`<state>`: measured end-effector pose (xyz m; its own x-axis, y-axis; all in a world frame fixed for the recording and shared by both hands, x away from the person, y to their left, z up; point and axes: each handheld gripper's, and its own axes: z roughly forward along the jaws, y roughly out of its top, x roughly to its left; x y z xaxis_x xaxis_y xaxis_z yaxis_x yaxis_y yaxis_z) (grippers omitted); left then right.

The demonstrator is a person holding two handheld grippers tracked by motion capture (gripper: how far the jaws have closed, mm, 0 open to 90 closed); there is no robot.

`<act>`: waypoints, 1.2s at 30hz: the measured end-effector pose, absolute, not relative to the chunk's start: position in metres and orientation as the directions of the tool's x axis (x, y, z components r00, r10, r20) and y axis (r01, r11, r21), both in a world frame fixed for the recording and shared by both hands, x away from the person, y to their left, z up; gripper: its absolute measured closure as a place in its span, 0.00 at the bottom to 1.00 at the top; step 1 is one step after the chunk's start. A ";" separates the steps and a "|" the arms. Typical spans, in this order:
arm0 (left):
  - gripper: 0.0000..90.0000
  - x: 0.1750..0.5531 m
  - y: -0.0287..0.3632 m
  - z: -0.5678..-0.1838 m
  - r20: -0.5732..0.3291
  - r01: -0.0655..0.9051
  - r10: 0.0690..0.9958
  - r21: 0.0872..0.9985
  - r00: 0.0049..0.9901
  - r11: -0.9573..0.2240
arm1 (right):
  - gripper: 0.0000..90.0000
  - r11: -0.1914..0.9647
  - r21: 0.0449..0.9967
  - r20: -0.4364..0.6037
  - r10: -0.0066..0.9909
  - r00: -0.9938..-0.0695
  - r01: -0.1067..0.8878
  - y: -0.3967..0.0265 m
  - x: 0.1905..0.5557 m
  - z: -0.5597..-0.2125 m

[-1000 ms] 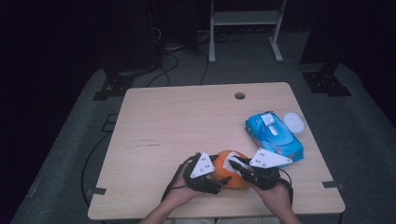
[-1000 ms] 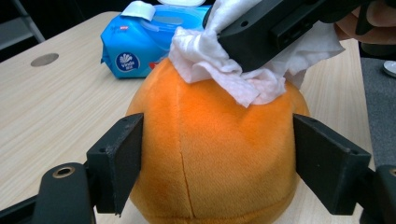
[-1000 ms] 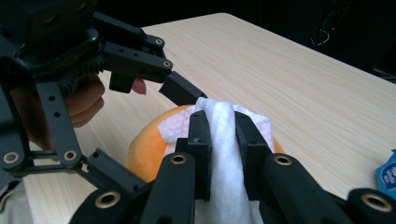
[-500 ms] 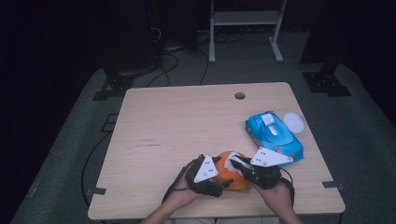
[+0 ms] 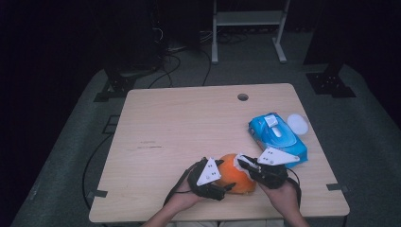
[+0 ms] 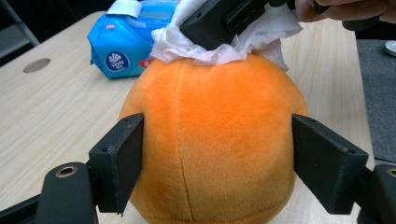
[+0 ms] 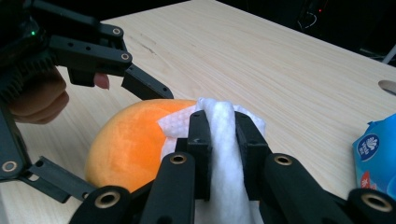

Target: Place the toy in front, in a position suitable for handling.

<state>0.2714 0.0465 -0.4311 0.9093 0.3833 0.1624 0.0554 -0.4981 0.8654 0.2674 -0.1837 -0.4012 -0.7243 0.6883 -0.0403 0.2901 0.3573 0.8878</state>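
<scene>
The left gripper (image 6: 215, 154) hugged the orange plush ball (image 6: 210, 140) at the table's (image 5: 189, 123) near edge, while the right gripper (image 7: 219, 140) pinched a white wipe (image 7: 224, 158) against its top. Push too hard and the soft ball probably squirts loose.

This looks like a lab or recording studio rather than a home. A plain light wooden worktop (image 5: 189, 127) with a round cable hole (image 5: 242, 97) near its far edge stands on grey carpet (image 5: 364, 132), ringed by darkness. Black cables (image 5: 175, 66) trail over the floor beyond the far edge, beside a white metal frame (image 5: 248, 28) and black stand feet (image 5: 328, 82).
</scene>
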 end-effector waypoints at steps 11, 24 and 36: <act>0.24 0.280 0.061 -0.434 0.091 0.114 0.381 0.868 0.920 -0.484 | 0.87 0.321 0.883 0.023 0.699 -0.715 0.342 -0.197 0.270 -0.412; 0.25 0.291 0.067 -0.437 0.042 0.163 0.409 0.876 0.912 -0.453 | 0.87 0.357 0.878 0.000 0.666 -0.746 0.319 -0.183 0.271 -0.416; 0.24 0.293 0.063 -0.436 0.027 0.170 0.413 0.886 0.910 -0.432 | 0.87 0.348 0.886 0.003 0.656 -0.755 0.306 -0.179 0.270 -0.416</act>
